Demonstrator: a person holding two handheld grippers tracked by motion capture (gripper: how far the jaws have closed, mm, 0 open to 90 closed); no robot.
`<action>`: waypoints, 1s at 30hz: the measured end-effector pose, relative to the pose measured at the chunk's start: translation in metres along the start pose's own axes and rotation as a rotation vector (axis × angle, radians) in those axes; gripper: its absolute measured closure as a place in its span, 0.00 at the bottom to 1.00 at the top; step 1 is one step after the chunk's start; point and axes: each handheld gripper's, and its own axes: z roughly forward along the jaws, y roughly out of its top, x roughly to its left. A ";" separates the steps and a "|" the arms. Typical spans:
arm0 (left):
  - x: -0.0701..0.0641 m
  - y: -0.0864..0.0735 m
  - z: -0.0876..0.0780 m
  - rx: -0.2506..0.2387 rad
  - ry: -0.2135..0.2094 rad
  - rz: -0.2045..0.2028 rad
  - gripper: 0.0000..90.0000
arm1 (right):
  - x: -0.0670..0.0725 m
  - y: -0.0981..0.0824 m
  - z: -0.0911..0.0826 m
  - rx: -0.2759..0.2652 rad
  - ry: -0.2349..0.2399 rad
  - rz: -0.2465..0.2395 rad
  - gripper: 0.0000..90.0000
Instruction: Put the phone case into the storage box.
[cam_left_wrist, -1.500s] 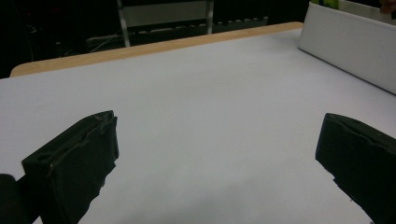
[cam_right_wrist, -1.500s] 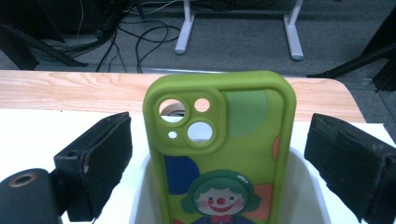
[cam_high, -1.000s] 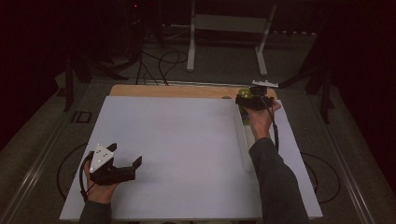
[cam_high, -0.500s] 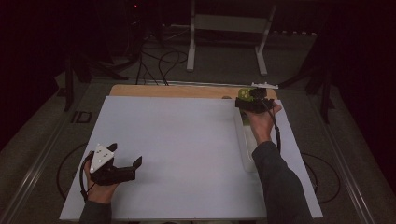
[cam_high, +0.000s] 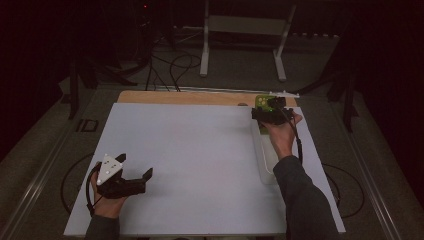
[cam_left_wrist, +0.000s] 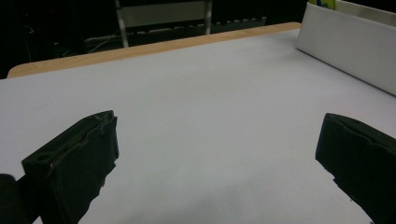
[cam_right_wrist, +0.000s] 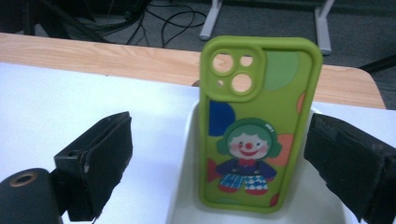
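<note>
I take the white tray (cam_right_wrist: 187, 154) as my landmark: a long, shallow, smooth-walled tray lying along the right side of the pale matte mat (cam_high: 190, 150), its long axis running from the near side toward the wooden strip (cam_high: 200, 97) at the far edge.

At the tray's far end stands the phone case (cam_right_wrist: 259, 121), a soft-looking lime green shell with rounded corners and three round camera cut-outs. It is upright, long axis vertical, cut-outs at the top, printed clown face toward my right gripper's camera. Its foot sits inside the tray.

My right gripper (cam_high: 270, 112) hovers over that far end. In the right gripper view the rough black jaws stand wide apart, one on either side of the case, neither touching it that I can see.

My left gripper (cam_high: 131, 182) rests well away from the tray, near the mat's near left corner, jaws spread wide and holding nothing. In the left gripper view the tray's plain white side wall shows at upper right, with bare mat between it and the jaws.
</note>
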 end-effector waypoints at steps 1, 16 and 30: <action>0.000 0.000 0.000 0.001 0.000 0.000 0.00 | 0.004 -0.001 -0.004 -0.003 0.011 -0.020 0.08; 0.000 0.000 0.001 0.004 -0.005 0.001 0.00 | 0.025 -0.007 -0.021 -0.017 0.086 -0.092 0.08; -0.001 0.000 0.002 0.006 -0.007 0.004 0.00 | 0.037 -0.020 -0.040 -0.027 0.153 -0.113 0.10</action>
